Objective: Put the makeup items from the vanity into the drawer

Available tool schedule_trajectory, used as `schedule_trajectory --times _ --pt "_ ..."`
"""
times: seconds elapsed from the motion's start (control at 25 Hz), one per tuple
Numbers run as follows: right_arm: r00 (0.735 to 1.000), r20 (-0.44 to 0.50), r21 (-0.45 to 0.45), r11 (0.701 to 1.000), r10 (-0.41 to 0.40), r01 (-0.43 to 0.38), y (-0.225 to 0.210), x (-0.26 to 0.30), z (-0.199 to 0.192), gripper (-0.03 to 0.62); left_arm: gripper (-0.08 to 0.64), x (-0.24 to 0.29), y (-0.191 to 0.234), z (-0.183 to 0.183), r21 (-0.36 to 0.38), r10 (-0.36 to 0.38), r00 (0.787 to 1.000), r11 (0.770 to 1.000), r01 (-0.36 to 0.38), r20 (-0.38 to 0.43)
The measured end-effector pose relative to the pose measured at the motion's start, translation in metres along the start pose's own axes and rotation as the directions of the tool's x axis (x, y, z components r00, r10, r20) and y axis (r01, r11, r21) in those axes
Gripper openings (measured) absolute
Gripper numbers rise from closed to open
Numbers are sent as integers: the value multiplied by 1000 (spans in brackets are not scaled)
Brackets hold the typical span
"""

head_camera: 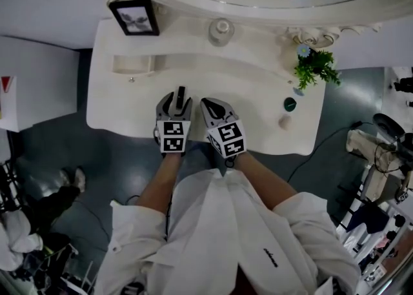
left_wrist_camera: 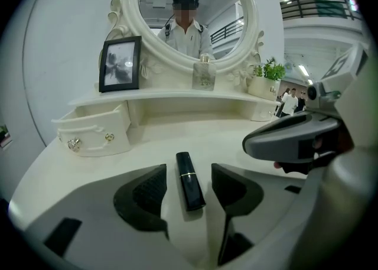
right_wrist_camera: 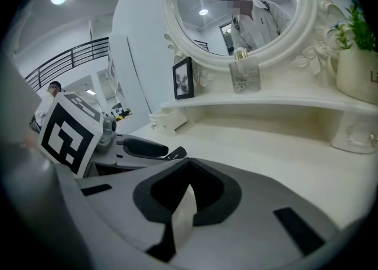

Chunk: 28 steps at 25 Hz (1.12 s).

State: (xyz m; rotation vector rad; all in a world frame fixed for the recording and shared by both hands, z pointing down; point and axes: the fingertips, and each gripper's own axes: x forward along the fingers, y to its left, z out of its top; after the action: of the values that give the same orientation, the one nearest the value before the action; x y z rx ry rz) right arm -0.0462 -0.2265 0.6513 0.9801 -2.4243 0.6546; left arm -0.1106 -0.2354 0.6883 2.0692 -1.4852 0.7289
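Lying flat on the tabletop between the spread jaws of the left tool, not yet pinched, the lipstick points its long axis straight along them, while the right tool, jaws together, is empty beside it.

The right gripper, jaws together, faces the mirror across the table. Below the mirror stands a glass bottle; left of the mirror, a picture frame.
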Motion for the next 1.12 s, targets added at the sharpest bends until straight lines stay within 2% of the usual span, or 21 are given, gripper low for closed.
schedule_trajectory --times 0.32,0.76,0.84,1.12 --pt "999 -35 19 1000 10 -9 1 9 -8 18 232 3 2 -4 11 25 999 1000 -25 -19" --pt "998 -61 25 1000 13 -12 -2 15 -14 18 162 6 5 -6 46 61 997 997 -59 -54" --pt "998 -60 25 1000 15 -13 -2 15 -13 18 120 5 6 -7 51 64 996 997 -61 -54" --pt "998 -55 14 1000 22 -22 1 14 -7 18 115 0 8 -1 14 51 998 999 -50 -35"
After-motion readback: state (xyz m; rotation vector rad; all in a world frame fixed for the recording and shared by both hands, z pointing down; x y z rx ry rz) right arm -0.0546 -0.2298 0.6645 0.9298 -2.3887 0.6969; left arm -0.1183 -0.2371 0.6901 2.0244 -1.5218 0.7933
